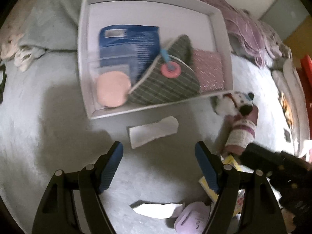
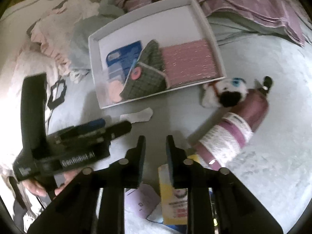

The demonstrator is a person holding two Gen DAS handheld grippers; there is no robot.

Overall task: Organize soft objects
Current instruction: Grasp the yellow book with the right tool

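Note:
A white tray (image 1: 226, 39) lies on the pale bed cover and also shows in the right wrist view (image 2: 93, 62). It holds a blue packet (image 1: 124, 44), a peach round pad (image 1: 112, 89), a green checked cloth pouch (image 1: 165, 83) with a pink ring, and a pink cloth (image 1: 209, 70). A white plush toy (image 1: 232, 102) with a black nose lies outside its near right corner, against a pink bottle (image 2: 234, 132). My left gripper (image 1: 159, 152) is open and empty above a white wrapper (image 1: 154, 131). My right gripper (image 2: 156, 142) is partly open and empty.
A purple blanket (image 2: 253, 2) lies behind the tray. A lilac case (image 1: 192, 218), a yellow packet (image 2: 173, 202) and a white scrap (image 1: 154, 210) lie near the grippers. The left gripper's body (image 2: 78, 152) shows at the left of the right wrist view.

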